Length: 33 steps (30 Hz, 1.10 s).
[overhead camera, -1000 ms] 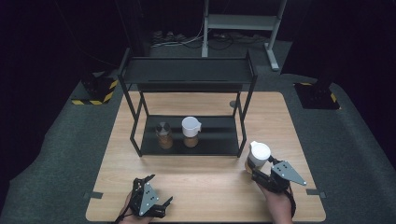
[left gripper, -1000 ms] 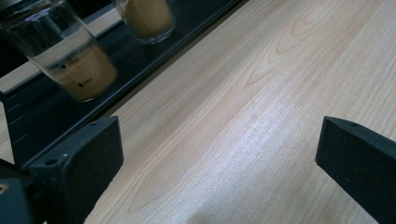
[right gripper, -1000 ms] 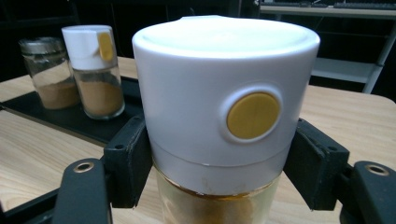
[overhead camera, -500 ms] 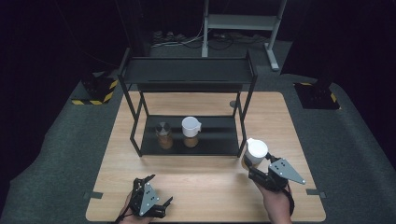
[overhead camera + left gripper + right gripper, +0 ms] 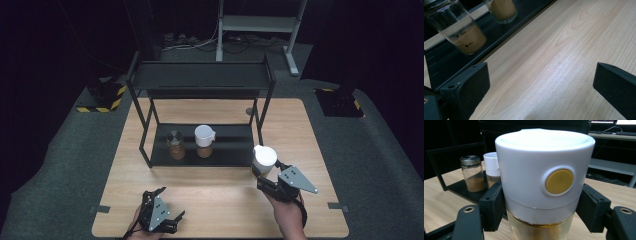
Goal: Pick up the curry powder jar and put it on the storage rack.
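White-lidded jar (image 5: 264, 159) above wooden table (image 5: 225, 200)

Light falls from overhead onto the pale wooden table (image 5: 220, 200), which is bright and evenly lit, while everything beyond the table's edges sinks into near black. The black metal two-tier shelf rack (image 5: 200, 77) throws only a soft shadow onto the table beneath it. In the left gripper view a broad whitish sheen glares off the table's grain. In the right gripper view the white-lidded glass jar (image 5: 544, 177) is sharp; the background behind it is slightly soft. The high view is grainy.
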Motion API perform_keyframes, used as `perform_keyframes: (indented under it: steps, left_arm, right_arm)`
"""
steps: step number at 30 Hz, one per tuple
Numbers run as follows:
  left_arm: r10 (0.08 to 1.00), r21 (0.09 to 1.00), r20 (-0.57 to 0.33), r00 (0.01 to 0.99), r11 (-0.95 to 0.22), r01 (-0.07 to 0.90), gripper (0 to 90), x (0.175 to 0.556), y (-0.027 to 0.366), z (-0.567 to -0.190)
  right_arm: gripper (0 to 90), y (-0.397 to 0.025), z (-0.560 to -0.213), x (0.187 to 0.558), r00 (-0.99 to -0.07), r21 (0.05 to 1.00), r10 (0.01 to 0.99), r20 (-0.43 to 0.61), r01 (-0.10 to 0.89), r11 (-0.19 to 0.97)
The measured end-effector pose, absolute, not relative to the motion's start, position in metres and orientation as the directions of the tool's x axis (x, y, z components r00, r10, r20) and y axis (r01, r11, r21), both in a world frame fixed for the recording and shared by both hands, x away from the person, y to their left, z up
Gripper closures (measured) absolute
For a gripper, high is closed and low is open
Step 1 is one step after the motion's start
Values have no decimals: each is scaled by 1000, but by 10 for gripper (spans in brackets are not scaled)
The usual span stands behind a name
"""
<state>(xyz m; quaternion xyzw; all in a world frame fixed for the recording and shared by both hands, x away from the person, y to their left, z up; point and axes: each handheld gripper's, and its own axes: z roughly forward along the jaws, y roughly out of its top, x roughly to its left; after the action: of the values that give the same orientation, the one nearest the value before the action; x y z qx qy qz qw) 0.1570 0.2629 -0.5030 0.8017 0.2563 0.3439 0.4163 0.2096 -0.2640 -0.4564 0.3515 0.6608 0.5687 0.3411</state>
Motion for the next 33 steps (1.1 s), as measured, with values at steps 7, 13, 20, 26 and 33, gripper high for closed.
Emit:
perform_keyframes:
  steps: [7,13,20,26,33]
  left_arm:
    - [698,845,336,632,-520,124,13,157,263,-503]
    - [699,847,336,632,-518,123,13,157,264,-504]
    - [701,849,333,630,-514,124,13,157,264,-504]
    - [699,849,333,633,-515,121,13,157,265,-503]
    - [703,854,325,633,-506,123,13,157,266,-504]
  right_arm:
    - [304,-253,-454,214,-534,991,844,-50,79,109]
    - [304,-244,-453,219,-538,991,841,-50,81,111]
    - [304,-233,-452,226,-537,991,842,-42,86,105]
    - [304,-225,-453,233,-535,990,844,-32,100,101]
    - [304,-216,-456,241,-530,989,848,-28,107,100]
